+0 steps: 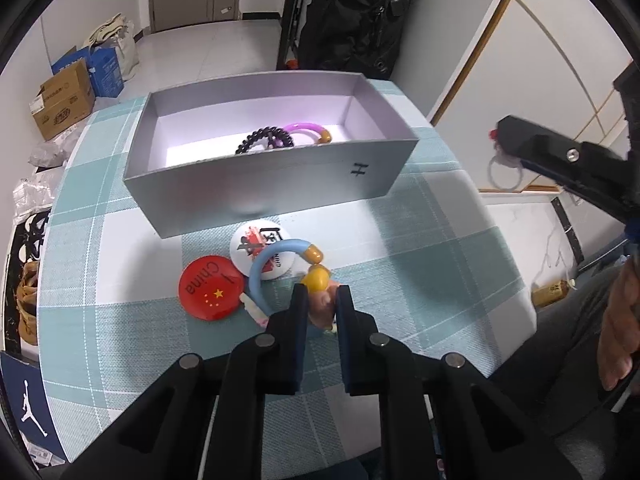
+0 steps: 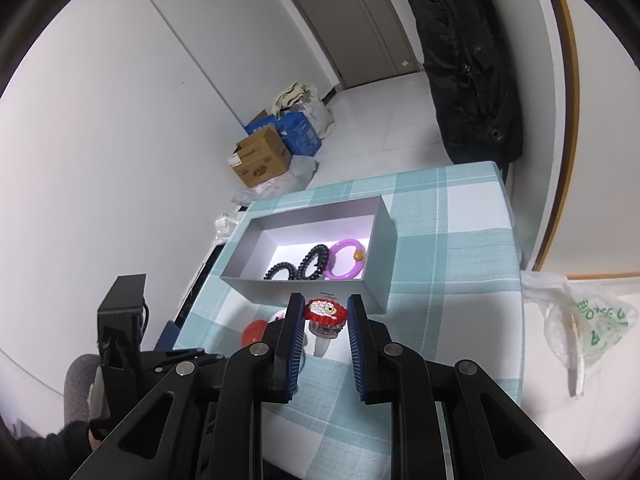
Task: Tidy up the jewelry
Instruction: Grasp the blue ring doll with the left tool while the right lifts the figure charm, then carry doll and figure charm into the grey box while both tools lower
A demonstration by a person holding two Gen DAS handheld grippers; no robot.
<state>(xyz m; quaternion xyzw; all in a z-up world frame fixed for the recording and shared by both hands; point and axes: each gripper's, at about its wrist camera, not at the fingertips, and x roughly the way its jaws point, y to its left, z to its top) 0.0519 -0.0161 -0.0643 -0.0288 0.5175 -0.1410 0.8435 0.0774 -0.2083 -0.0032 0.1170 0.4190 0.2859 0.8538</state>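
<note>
A grey open box (image 1: pixel 280 184) stands on the checked tablecloth and holds black bead bracelets (image 1: pixel 264 141) and a purple bangle (image 1: pixel 306 130); it also shows in the right wrist view (image 2: pixel 248 276). In front of it lie a blue bangle (image 1: pixel 260 276) with yellow ends, a red "China" badge (image 1: pixel 210 292) and a white badge (image 1: pixel 260 246). My left gripper (image 1: pixel 322 300) is shut on the blue bangle's yellow end and a small pink piece. My right gripper (image 2: pixel 324 318) is raised above the table, shut on a red and white beaded ring (image 2: pixel 324 312).
The table (image 1: pixel 440 248) carries a teal and white checked cloth. Cardboard and blue boxes (image 1: pixel 64 100) stand on the floor at the left. A black bag (image 1: pixel 356 16) hangs behind the table. A plastic bag (image 2: pixel 580 320) hangs at the right.
</note>
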